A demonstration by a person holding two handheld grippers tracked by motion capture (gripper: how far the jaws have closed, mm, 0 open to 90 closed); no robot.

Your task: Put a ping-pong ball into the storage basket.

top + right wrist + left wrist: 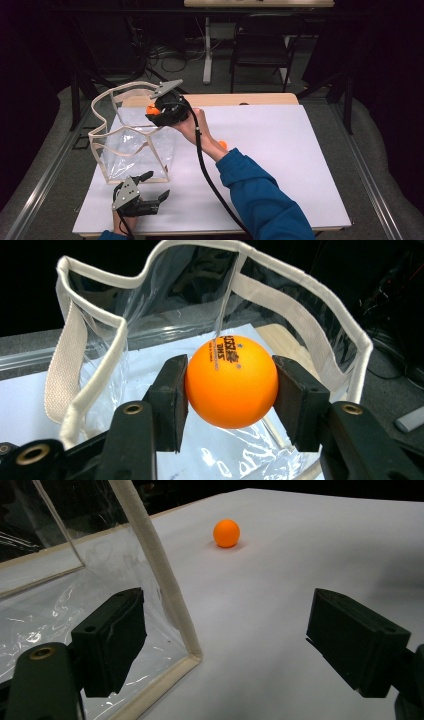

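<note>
High view: the right tool (154,111) holds an orange ball (151,110) over the clear bag's (131,150) far rim; the left tool (153,186) rests wide at its near corner. Left gripper view: a second ball (226,533) lies farther off on the worktop (300,555). Right gripper view: the jaws pinch the ball (231,381) at mid-height above the mouth; releasing well inside the rim should land it cleanly.
</note>
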